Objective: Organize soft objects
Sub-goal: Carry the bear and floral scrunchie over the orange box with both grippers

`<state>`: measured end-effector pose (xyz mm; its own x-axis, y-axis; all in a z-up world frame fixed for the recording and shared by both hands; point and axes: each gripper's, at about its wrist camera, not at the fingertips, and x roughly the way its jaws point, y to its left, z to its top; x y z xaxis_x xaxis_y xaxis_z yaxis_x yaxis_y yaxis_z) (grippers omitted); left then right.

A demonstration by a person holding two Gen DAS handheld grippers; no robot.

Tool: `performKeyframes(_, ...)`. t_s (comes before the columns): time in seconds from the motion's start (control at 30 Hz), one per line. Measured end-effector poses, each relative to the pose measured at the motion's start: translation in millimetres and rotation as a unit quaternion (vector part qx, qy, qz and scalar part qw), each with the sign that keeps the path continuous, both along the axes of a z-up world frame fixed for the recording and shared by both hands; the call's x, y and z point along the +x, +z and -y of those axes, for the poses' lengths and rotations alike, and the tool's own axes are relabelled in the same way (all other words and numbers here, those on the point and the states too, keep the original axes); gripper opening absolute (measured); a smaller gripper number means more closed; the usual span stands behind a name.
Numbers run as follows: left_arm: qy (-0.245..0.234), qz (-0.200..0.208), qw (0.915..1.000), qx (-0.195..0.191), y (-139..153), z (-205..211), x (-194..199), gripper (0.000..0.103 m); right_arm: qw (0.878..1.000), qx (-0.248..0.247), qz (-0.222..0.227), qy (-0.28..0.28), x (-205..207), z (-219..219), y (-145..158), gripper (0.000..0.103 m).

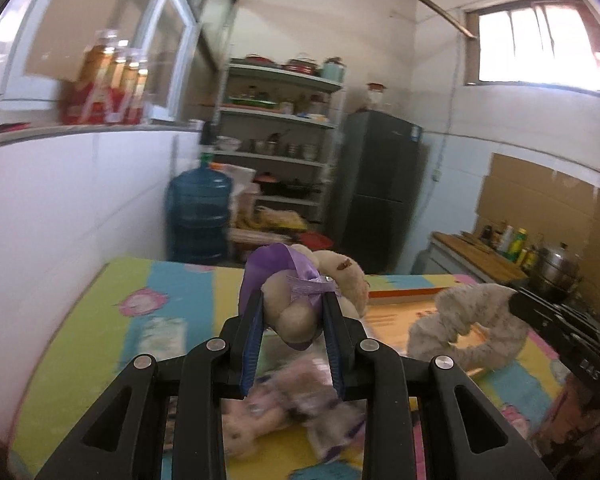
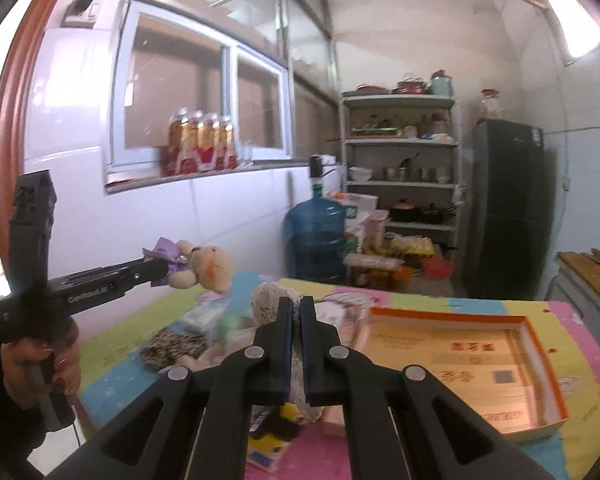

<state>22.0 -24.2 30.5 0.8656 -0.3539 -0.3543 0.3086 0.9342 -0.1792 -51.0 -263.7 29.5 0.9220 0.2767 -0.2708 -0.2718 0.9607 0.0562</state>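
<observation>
Plush bear (image 1: 300, 304) in left tongs (image 1: 292, 308)

black jaws, blue pads (image 1: 250, 344)

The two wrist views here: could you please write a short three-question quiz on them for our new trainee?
1. True or false: the left gripper holds a beige plush bear with a purple ribbon clear of the table.
2. What does the right gripper grip?
A. a blue water jug
B. a speckled cream soft toy
C. nothing
3. Fill in: the shallow box on the table has an ______ rim.

Key
1. True: the bear hangs between the fingers, above the colourful cloth.
2. B: its jaws pinch the speckled fabric.
3. Orange; the box holds no toy yet.
</observation>
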Motion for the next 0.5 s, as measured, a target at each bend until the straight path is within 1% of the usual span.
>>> performKeyframes(0.27,-0.073,-0.007,0.9973,0.004,0,82,12,0.029,0.998,0.024,-0.001,-0.058,2,59,-5,0.004)
performKeyframes(0.5,-0.111,-0.019,0.9936,0.008,-12,146,21,0.029,0.995,0.035,-0.019,-0.092,8,107,-20,0.004)
